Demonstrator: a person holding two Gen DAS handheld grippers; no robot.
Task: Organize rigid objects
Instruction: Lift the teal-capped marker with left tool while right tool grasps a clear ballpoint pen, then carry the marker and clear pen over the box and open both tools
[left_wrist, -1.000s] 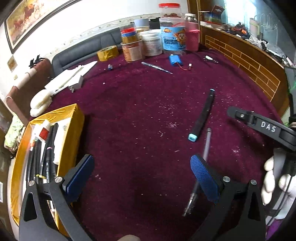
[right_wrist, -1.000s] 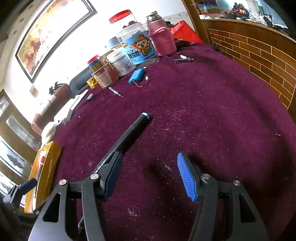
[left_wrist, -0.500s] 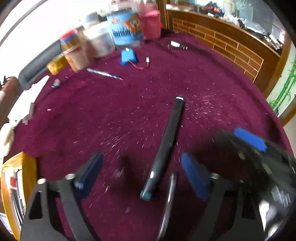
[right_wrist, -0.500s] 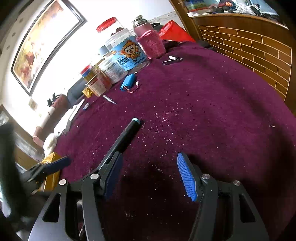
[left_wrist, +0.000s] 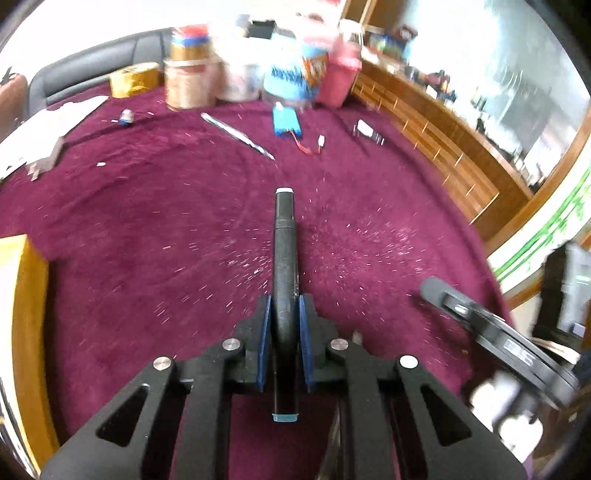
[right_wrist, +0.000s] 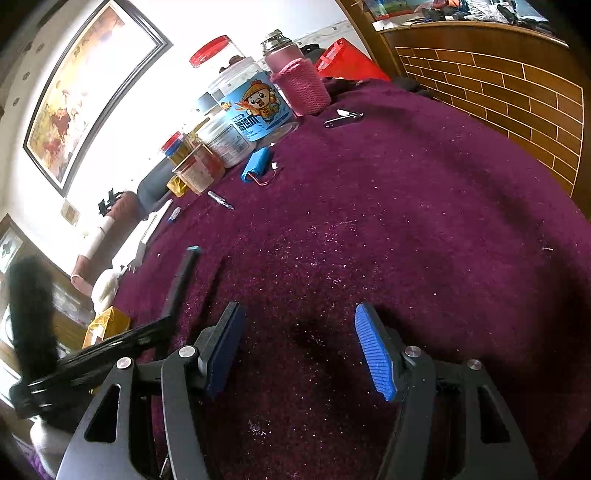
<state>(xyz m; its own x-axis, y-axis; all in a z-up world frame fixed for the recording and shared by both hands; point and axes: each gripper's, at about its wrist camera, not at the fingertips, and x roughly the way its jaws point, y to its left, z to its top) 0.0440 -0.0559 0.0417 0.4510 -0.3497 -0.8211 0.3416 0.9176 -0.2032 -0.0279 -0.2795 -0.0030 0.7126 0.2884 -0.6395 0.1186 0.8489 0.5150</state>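
Your left gripper (left_wrist: 284, 325) has just been closing, and its blue pads (left_wrist: 264, 332) now press both sides of the black marker (left_wrist: 284, 258), which runs straight ahead between them with one teal-capped end (left_wrist: 284, 417) sticking back toward you and the longer part reaching forward over the red cloth (left_wrist: 147, 229). Keep the squeeze firm and lift straight up before you swing, because most of the marker's length lies ahead of the pads and it will likely tip nose-down if the hold slackens. Carry it level toward the yellow box (left_wrist: 22, 295) far off to the gripper's left, which is probably where it belongs. Your right gripper (right_wrist: 295, 350) hangs half open with nothing between its pads, off to the right of the marker; keep it clear of the swing.
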